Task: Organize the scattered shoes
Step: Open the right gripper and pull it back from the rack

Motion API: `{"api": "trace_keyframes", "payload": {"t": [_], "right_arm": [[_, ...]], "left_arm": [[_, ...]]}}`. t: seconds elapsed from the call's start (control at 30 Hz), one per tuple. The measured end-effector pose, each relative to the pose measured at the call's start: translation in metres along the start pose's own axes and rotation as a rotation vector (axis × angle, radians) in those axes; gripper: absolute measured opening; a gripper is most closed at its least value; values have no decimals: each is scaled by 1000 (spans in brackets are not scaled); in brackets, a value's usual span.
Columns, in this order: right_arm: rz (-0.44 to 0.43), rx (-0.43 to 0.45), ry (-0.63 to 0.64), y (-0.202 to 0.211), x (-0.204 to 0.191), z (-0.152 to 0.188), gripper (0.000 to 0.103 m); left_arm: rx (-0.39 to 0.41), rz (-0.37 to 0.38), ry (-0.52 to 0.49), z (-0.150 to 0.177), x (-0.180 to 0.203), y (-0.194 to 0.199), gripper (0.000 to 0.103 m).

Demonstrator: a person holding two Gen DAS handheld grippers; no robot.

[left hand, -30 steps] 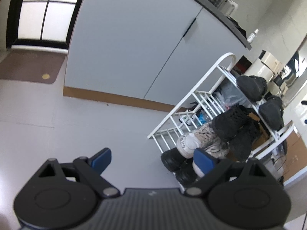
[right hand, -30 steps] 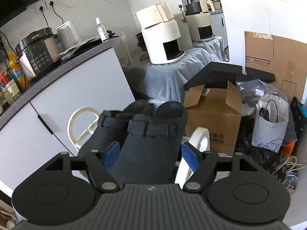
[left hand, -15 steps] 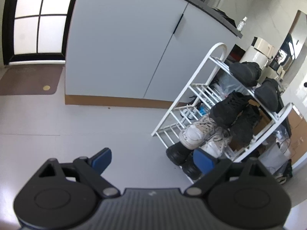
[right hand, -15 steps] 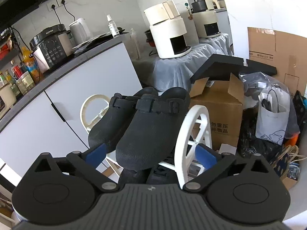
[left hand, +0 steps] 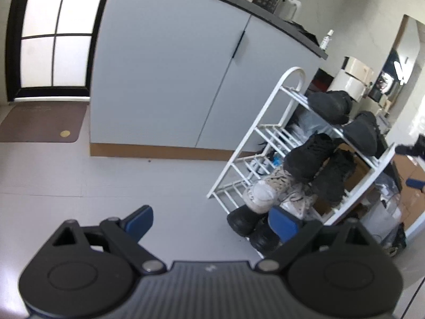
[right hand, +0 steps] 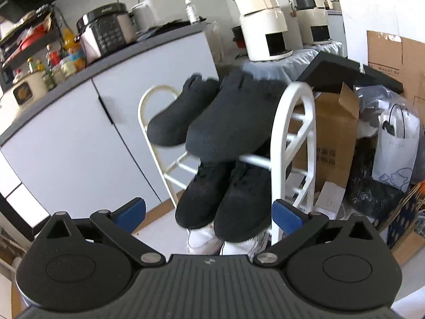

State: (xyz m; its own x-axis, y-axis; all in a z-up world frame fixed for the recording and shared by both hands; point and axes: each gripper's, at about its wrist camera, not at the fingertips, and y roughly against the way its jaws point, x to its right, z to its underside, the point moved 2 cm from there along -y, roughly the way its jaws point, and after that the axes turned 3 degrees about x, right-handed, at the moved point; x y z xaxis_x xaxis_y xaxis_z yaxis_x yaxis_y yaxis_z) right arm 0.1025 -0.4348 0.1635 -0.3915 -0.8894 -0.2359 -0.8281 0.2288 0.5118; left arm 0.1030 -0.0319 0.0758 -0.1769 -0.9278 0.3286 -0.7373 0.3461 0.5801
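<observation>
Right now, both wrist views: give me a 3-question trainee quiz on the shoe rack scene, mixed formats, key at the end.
1. True or false: the right tool is clamped on a clog.
2. Multiple choice: what sits on the top tier of the white shoe rack? A) white sneakers B) dark grey clogs C) a cardboard box
3. Short answer: in the left wrist view, what lies between the fingers of the left tool?

Key:
1. False; its jaws stand open and empty.
2. B
3. Only bare floor; it holds nothing.
</observation>
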Motion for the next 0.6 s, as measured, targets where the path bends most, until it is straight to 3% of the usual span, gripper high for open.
{"api": "trace_keyframes", "payload": {"t": [0.23,0.43,0.57,0.6], "right_arm": [[-6,-13,37,-9,-6,49,103],[-4,8,41,-12,-7,72,103],[-19,-69,-3,-17,-7,91,103],[-29,-64,36,-16,-13,93,103]], "left_arm": [[-10,-45,-40,3,9,-6,98],[-24,-54,-33,7,13,-10,101],[-23,-80,-74,8,16,-9,102],[-24,-84,-76,8,16,-10,102]]}}
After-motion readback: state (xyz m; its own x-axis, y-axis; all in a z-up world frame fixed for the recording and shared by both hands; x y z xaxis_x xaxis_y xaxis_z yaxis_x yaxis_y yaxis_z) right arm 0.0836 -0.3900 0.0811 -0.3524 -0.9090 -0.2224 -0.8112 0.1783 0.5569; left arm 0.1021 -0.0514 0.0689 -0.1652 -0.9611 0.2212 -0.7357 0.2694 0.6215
